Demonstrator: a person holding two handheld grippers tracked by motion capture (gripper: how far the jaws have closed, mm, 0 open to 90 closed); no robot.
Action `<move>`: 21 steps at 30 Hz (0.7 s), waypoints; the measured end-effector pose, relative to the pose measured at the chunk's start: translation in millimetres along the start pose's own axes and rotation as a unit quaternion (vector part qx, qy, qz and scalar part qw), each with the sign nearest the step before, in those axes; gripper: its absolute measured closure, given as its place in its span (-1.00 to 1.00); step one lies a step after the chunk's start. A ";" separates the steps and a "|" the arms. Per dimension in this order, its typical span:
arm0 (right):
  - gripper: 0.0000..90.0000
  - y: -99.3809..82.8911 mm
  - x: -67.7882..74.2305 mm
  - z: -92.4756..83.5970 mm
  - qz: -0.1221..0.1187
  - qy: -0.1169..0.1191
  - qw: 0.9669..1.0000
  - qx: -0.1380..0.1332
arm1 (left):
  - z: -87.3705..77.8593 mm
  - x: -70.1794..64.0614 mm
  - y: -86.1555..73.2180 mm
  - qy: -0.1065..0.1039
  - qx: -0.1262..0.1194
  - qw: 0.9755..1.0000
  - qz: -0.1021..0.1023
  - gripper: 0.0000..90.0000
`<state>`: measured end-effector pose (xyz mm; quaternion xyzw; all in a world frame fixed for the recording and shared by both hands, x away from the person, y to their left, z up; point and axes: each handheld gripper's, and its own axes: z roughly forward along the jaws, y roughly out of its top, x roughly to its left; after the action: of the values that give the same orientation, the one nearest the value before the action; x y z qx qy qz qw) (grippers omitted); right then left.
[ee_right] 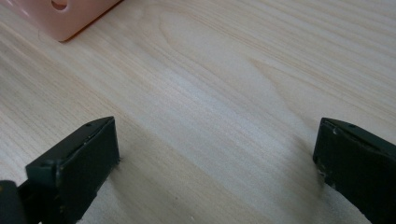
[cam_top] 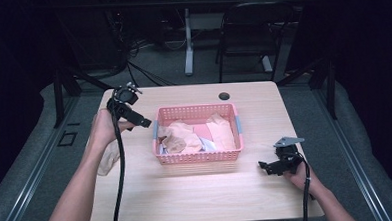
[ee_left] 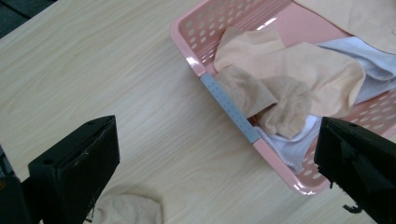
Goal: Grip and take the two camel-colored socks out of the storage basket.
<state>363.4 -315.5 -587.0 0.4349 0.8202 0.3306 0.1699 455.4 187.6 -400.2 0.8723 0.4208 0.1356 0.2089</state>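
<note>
A pink perforated basket point(cam_top: 198, 157) stands mid-table, holding several beige socks point(cam_top: 180, 136) and a white one point(ee_left: 289, 149). One beige sock point(ee_left: 243, 91) hangs over its grey-taped left rim point(ee_left: 229, 108). My left gripper point(cam_top: 145, 122) hovers open just left of the basket, jaws wide and empty. Another beige sock point(cam_top: 107, 158) lies on the table under my left hand, with its edge point(ee_left: 128, 208) near the left jaw. My right gripper point(cam_top: 264, 166) rests open and empty low over bare wood, right of the basket's front corner point(ee_right: 70, 18).
The wooden table point(cam_top: 208, 200) has a round cable hole point(cam_top: 224, 95) at the back. Beyond it stand a black chair point(cam_top: 253, 33) and a white table leg point(cam_top: 188, 41). Cables trail from both grippers toward the front edge.
</note>
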 end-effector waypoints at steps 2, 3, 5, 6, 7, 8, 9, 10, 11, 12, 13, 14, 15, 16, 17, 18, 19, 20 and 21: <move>-1.00 0.0 -0.1 0.0 0.000 0.000 1.000 0.000 | 3.5 -3.4 3.9 -0.004 0.002 1.000 0.003 -1.00; -1.00 0.0 -0.1 0.0 0.000 0.000 1.000 0.000 | 5.0 -4.5 5.5 -0.005 0.002 1.000 0.006 -1.00; -1.00 0.1 -0.1 0.0 0.000 0.001 1.000 0.000 | 7.6 -6.9 8.0 -0.006 0.003 1.000 0.009 -0.99; -1.00 0.1 -0.1 0.0 0.000 0.000 1.000 0.000 | 8.9 -8.1 9.3 -0.007 0.005 1.000 0.010 -0.99; -1.00 0.1 -0.1 0.0 0.000 0.000 1.000 0.000 | 10.6 -9.3 10.6 -0.007 0.006 1.000 0.012 -0.99; -1.00 0.1 -0.1 0.0 0.000 0.000 1.000 0.000 | 12.7 -11.0 11.8 -0.009 0.007 1.000 0.012 -0.98; -1.00 0.1 -0.1 0.0 0.000 0.000 1.000 0.000 | 13.8 -11.7 12.6 -0.010 0.009 1.000 0.013 -0.98; -1.00 0.0 -0.1 0.1 0.000 0.000 1.000 0.000 | 15.5 -12.9 13.5 -0.011 0.009 1.000 0.015 -0.98; -1.00 0.1 -0.1 0.0 -0.001 0.000 1.000 0.001 | 17.5 -14.1 14.7 -0.012 0.011 1.000 0.016 -0.97; -1.00 0.1 -0.1 0.0 0.000 0.000 1.000 0.000 | 20.7 -16.2 16.5 -0.015 0.012 1.000 0.017 -0.96; -1.00 0.1 -0.1 0.0 0.000 0.000 1.000 0.000 | 20.7 -16.2 16.5 -0.015 0.012 1.000 0.017 -0.96; -1.00 0.0 0.0 0.1 0.000 0.000 1.000 0.000 | 23.2 -17.5 18.0 -0.016 0.014 1.000 0.020 -0.96; -1.00 0.1 -0.1 0.0 0.000 0.000 1.000 0.000 | 26.4 -19.7 19.6 -0.019 0.017 0.999 0.021 -0.96; -1.00 0.0 -0.1 0.0 0.000 0.000 1.000 0.000 | 28.7 -21.6 21.2 -0.018 0.023 0.999 0.022 -0.96; -1.00 0.1 -0.1 0.0 0.000 0.000 1.000 0.001 | 31.0 -23.0 22.3 -0.019 0.026 0.999 0.024 -0.97; -1.00 0.0 0.0 0.0 0.000 0.000 1.000 0.000 | 33.1 -24.5 23.4 -0.020 0.028 0.999 0.026 -0.99; -1.00 0.0 0.0 0.0 0.000 0.000 1.000 0.000 | 35.3 -26.3 24.9 -0.021 0.033 0.999 0.030 -0.99; -1.00 0.1 -0.1 0.0 0.000 0.000 1.000 0.000 | 40.1 -30.2 27.7 -0.023 0.034 0.999 0.035 -1.00; -1.00 0.1 -0.1 0.0 0.000 0.000 1.000 0.000 | 42.6 -32.1 29.1 -0.025 0.039 0.998 0.038 -1.00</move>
<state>363.5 -315.5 -587.0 0.4348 0.8204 0.3304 0.1699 473.1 135.3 -425.5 0.8983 0.3867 0.1055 0.1799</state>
